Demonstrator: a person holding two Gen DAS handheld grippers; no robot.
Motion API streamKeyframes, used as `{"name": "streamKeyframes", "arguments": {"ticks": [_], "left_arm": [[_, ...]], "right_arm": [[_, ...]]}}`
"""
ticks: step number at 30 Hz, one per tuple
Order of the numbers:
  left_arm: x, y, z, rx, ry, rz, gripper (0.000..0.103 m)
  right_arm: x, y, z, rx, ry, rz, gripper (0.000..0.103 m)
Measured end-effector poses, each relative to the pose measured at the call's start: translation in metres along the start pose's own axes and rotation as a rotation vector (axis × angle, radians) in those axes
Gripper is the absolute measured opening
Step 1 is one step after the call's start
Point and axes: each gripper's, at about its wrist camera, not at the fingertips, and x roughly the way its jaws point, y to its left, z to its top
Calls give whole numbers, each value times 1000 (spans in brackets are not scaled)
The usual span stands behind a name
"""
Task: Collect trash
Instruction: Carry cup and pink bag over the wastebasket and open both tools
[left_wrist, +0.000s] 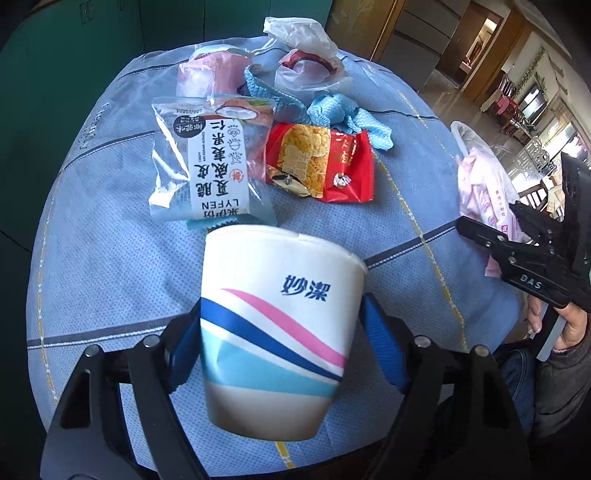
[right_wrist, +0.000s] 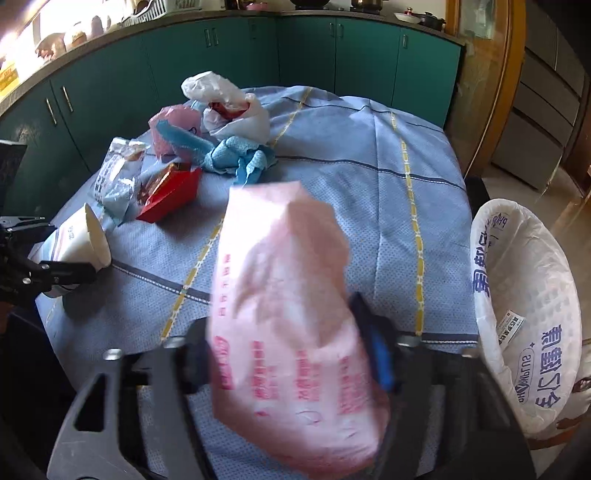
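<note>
My left gripper (left_wrist: 280, 321) is shut on a white paper cup (left_wrist: 277, 325) with blue and pink stripes, held above the table's near edge; the cup also shows in the right wrist view (right_wrist: 83, 240). My right gripper (right_wrist: 291, 354) is shut on a pink plastic bag (right_wrist: 284, 325), held above the table; the bag shows at the right in the left wrist view (left_wrist: 484, 184). A bin lined with a white bag (right_wrist: 528, 295) stands to the right of the table. A silver snack packet (left_wrist: 207, 158), a red snack wrapper (left_wrist: 321, 162), a crumpled blue cloth (left_wrist: 325, 110) and white plastic bags (left_wrist: 303, 55) lie on the table.
The round table has a blue checked cloth (right_wrist: 332, 155). Green cabinets (right_wrist: 295, 55) stand behind it. A pink packet (left_wrist: 207, 74) lies at the far side. The person's hand (left_wrist: 569, 325) holds the right gripper at the table's right edge.
</note>
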Motion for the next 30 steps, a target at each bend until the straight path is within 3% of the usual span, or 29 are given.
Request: {"name": "streamKeyframes", "arguments": {"ticks": [1,4,6,11,15,18,22,26,30], "left_arm": [[-3,-1,-1,-3,-10,0,78],[-15,-8,-3,7,-64,-20,78],[-27,-19,-3,26,-123,-54,78],[-52,-78,16,165,-266,-139,78],[-65,-139,52,247,-311,-223,78],[-62,-204,86,335,-305,-243,78],[-14,-292,127,417,-266,-291,78],[48,-335,144,401,-173,-387,78],[87,-354,157,404,-168,-344,80]], "right_arm": [[-2,-1,0,2,-1,6,42],[-19,-15,4,40,-45,6,39],[-43,-34,8,89,-121,-23,39],[-111,-99,7,245,-306,-189,39],[-129,-147,4,320,-343,-298,39],[-120,-185,13,372,-288,-326,39],[-128,-232,0,481,-317,-428,40],[-135,-258,-33,562,-327,-448,40],[-121,-258,-35,520,-290,-467,40]]}}
